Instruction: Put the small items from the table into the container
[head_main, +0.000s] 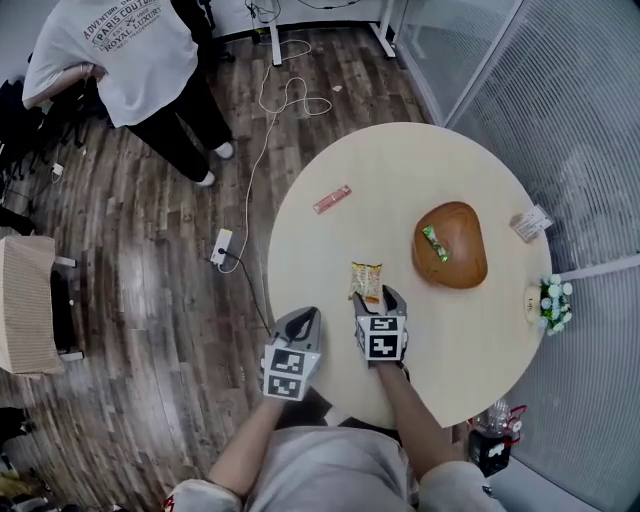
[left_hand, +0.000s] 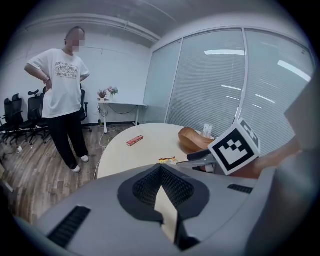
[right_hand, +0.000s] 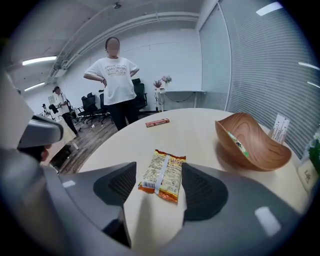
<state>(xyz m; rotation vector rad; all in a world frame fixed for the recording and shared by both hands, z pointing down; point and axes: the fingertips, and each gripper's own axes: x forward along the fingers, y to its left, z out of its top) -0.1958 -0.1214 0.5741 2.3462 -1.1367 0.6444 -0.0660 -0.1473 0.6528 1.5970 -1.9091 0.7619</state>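
Left claw (head_main: 298, 318): is hovering at the near edge of the counter (head_main: 400, 170), jaws closed on nothing. Red bar (head_main: 332, 199): is lying far left, not yet collected. Right claw (head_main: 378, 300): is standing open, its jaws flanking the near end of the yellow snack packet (head_main: 366, 280) without pressing it. Wooden bowl (head_main: 462, 262): is sitting right of the packet, holding one green wrapped item (head_main: 434, 243). White sachet (head_main: 530, 223): is lying far right. Progress, judged: one item in, three remaining.

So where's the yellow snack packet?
In the head view the snack packet lies on the table, between the open jaws of the right gripper, left of the wooden bowl.
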